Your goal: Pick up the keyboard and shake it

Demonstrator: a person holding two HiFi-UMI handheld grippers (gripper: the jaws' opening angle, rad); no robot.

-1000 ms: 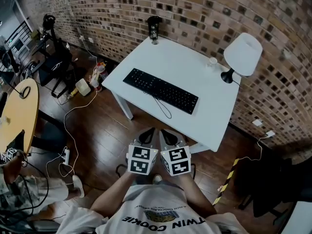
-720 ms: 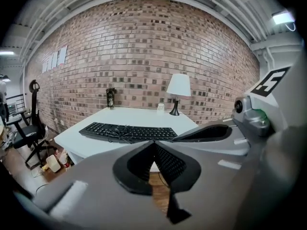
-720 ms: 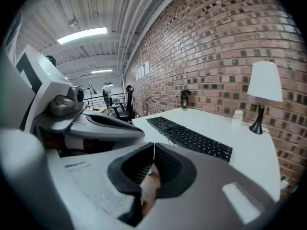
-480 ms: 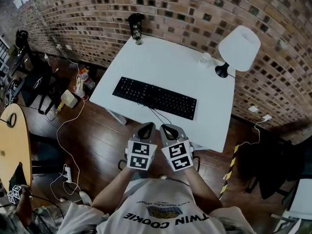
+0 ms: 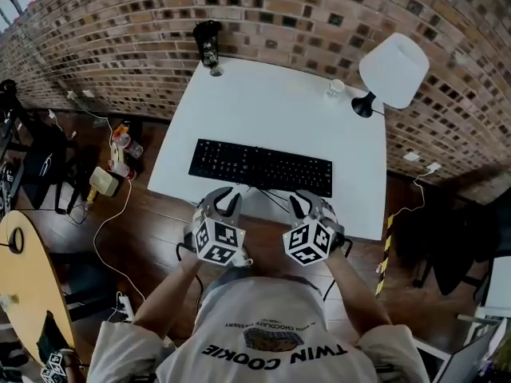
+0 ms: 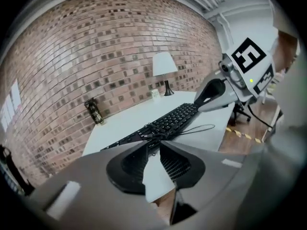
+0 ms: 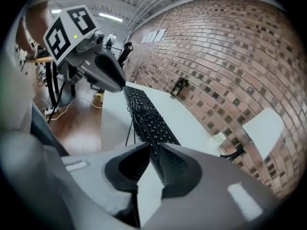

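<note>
- Brick wall (image 5: 319,22) behind, wooden floor (image 5: 144,214) below, and a white table (image 5: 279,110) pushed up against the bricks: that is my workspace.
- The black keyboard (image 5: 263,166) lies flat on the table, towards the edge nearest me, with its cable (image 5: 267,196) looped off the middle of its near side.
- At the far side of the table I see a white lamp (image 5: 393,69), a small white cup (image 5: 335,88) beside its base, and a dark can (image 5: 207,45) at the other corner.
- My left gripper (image 5: 226,191) sits over the table's near edge, just short of the keyboard's left half. Its jaws have just been opening and stand a little apart, with nothing between them.
- My right gripper (image 5: 307,199) sits just short of the keyboard's right half. Its jaws have likewise just been opening, parted slightly and empty.
- Neither gripper has hold of the keyboard; it lies ahead of both sets of tips.
</note>
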